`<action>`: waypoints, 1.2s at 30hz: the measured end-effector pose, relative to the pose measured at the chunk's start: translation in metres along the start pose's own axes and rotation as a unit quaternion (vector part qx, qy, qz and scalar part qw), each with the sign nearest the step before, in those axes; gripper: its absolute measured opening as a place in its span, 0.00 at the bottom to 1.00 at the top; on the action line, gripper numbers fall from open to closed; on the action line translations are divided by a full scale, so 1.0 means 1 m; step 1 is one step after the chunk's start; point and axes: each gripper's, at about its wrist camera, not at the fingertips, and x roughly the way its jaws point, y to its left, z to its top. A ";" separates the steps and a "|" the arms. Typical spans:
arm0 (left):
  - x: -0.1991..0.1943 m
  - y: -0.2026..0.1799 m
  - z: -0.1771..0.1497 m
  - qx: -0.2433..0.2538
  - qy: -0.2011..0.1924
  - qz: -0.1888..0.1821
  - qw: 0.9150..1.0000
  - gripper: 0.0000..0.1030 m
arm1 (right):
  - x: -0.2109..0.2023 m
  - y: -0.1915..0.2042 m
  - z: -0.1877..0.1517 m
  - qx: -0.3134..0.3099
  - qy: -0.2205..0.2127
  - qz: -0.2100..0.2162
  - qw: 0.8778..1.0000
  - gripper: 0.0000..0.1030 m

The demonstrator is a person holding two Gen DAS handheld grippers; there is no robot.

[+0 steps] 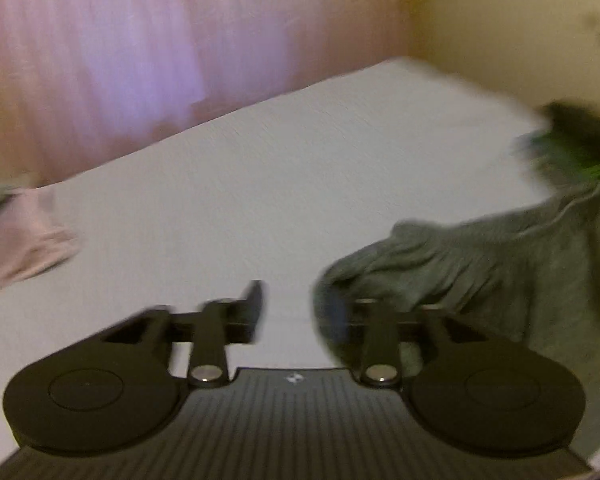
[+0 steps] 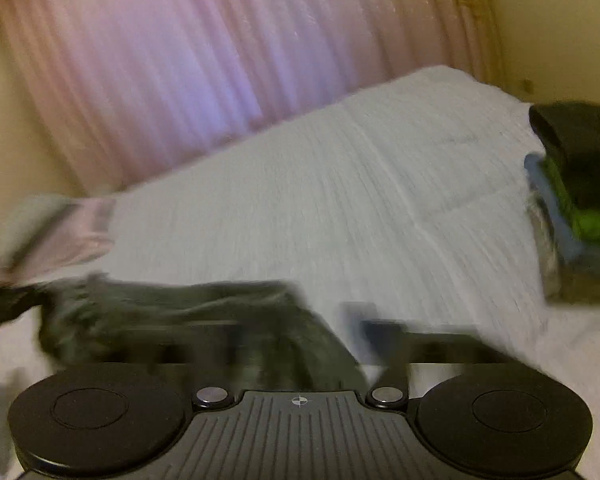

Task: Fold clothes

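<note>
White bed (image 1: 260,184), both jaws apart, seemingly draped by grey garment (image 1: 480,264)

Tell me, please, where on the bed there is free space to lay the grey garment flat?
The middle of the white bed is bare, from the pink curtain side towards the claws. It is crowded at the right, by the folded stack, and at the left edge, by the pink cloth.

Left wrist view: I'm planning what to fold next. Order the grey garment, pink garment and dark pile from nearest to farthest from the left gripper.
1. Grey garment, draped over the left gripper's right finger.
2. Pink garment, far left edge.
3. Dark pile, far right, back.
</note>
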 end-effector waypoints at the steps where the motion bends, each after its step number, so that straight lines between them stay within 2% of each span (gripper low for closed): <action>1: 0.015 0.009 -0.005 -0.009 0.020 0.018 1.000 0.38 | 0.009 0.002 0.003 0.005 -0.014 -0.015 1.000 0.89; 2: 0.027 0.017 -0.013 -0.026 0.041 0.028 0.998 0.37 | 0.014 0.001 -0.001 0.022 -0.014 -0.017 1.000 0.89; 4: 0.036 0.030 -0.039 -0.053 0.067 0.018 0.996 0.35 | 0.018 -0.010 -0.024 0.069 0.002 -0.004 0.998 0.89; 7: 0.044 0.042 -0.088 -0.063 0.115 0.010 0.991 0.36 | 0.012 -0.036 -0.084 0.117 0.049 0.001 0.992 0.89; 9: 0.051 0.048 -0.113 -0.069 0.150 0.027 0.986 0.36 | 0.001 -0.055 -0.124 0.152 0.087 -0.006 0.985 0.89; 10: 0.051 0.051 -0.122 -0.067 0.158 0.032 0.985 0.32 | -0.002 -0.065 -0.146 0.171 0.107 -0.009 0.979 0.89; 12: 0.045 0.043 -0.126 -0.029 0.143 0.008 0.989 0.30 | -0.013 -0.080 -0.182 0.206 0.133 -0.024 0.969 0.89; 14: 0.034 0.022 -0.116 0.033 0.111 -0.039 0.993 0.30 | -0.022 -0.091 -0.198 0.221 0.135 -0.036 0.965 0.89; 15: 0.030 0.009 -0.108 0.066 0.091 -0.067 0.991 0.30 | -0.024 -0.093 -0.200 0.223 0.130 -0.035 0.965 0.89; 17: 0.027 -0.025 -0.091 0.141 0.050 -0.129 0.980 0.43 | -0.021 -0.096 -0.198 0.227 0.127 -0.032 0.965 0.89; 19: 0.034 -0.060 -0.079 0.208 0.025 -0.181 0.961 0.54 | -0.018 -0.097 -0.197 0.229 0.126 -0.031 0.965 0.89; 21: 0.047 -0.092 -0.075 0.256 0.022 -0.219 0.941 0.56 | -0.009 -0.096 -0.193 0.227 0.125 -0.030 0.965 0.89; 24: 0.079 -0.123 -0.081 0.310 0.036 -0.232 0.921 0.54 | 0.002 -0.094 -0.192 0.219 0.127 -0.031 0.967 0.89; 25: 0.089 -0.133 -0.083 0.328 0.040 -0.235 0.914 0.38 | 0.004 -0.094 -0.192 0.218 0.128 -0.032 0.967 0.89; 26: 0.096 -0.132 -0.085 0.340 0.048 -0.243 0.907 0.02 | 0.005 -0.095 -0.192 0.217 0.131 -0.034 0.967 0.89; 27: 0.093 -0.128 -0.088 0.342 0.049 -0.248 0.905 0.05 | 0.003 -0.095 -0.193 0.217 0.132 -0.036 0.967 0.89; 28: 0.088 -0.123 -0.092 0.342 0.047 -0.253 0.904 0.01 | 0.002 -0.095 -0.193 0.216 0.133 -0.035 0.967 0.89; 30: 0.057 -0.096 -0.105 0.323 0.029 -0.267 0.907 0.01 | -0.001 -0.095 -0.195 0.209 0.134 -0.033 0.968 0.89; 33: 0.005 -0.043 -0.126 0.289 0.020 -0.243 0.926 0.01 | -0.003 -0.095 -0.197 0.198 0.138 -0.032 0.970 0.89; 36: -0.044 0.018 -0.166 0.254 0.052 -0.181 0.949 0.01 | -0.003 -0.093 -0.199 0.193 0.138 -0.033 0.971 0.89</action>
